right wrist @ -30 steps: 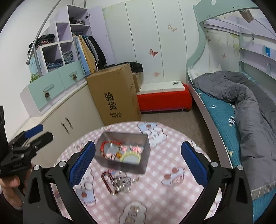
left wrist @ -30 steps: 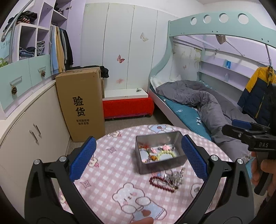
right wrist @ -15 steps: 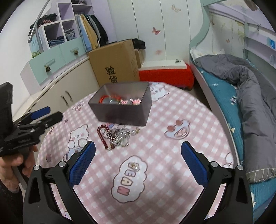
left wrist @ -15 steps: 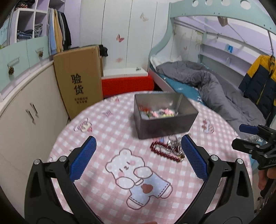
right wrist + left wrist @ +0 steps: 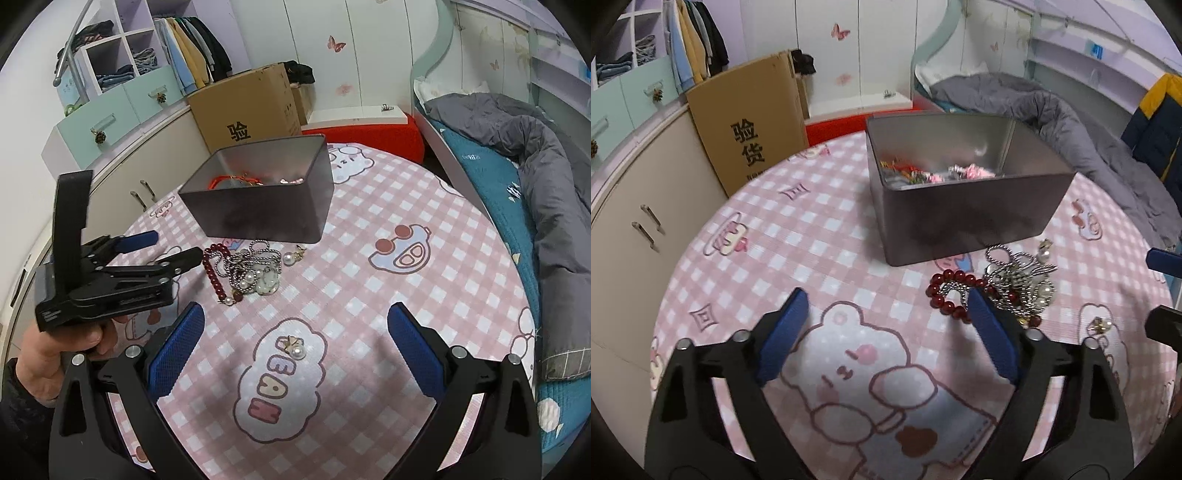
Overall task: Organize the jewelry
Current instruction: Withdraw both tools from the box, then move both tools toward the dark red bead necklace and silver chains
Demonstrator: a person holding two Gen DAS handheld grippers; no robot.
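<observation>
A grey metal box [image 5: 967, 214] [image 5: 258, 206] with jewelry inside stands on the round pink checked table [image 5: 827, 243]. In front of it lies a tangle of a red bead bracelet [image 5: 947, 295] [image 5: 212, 271], silver chains and pearls [image 5: 1019, 277] [image 5: 255, 269]. A pearl earring [image 5: 295, 349] lies alone nearer the right gripper; it also shows in the left wrist view [image 5: 1099, 325]. My left gripper [image 5: 886, 325] [image 5: 170, 247] is open and empty, low over the table, its right finger beside the bracelet. My right gripper [image 5: 295, 339] is open and empty, with the earring between its fingers.
A cardboard box [image 5: 750, 125] stands beyond the table by white cabinets [image 5: 631, 229]. A red bench [image 5: 365, 133] and a bed with a grey quilt [image 5: 535, 155] lie behind and to the right. The table edge curves close on the right [image 5: 517, 280].
Both grippers have dropped and moved forward toward the table. The box and jewelry pile now loom larger, and the left gripper's right finger has reached the bracelet. Both stay open.
</observation>
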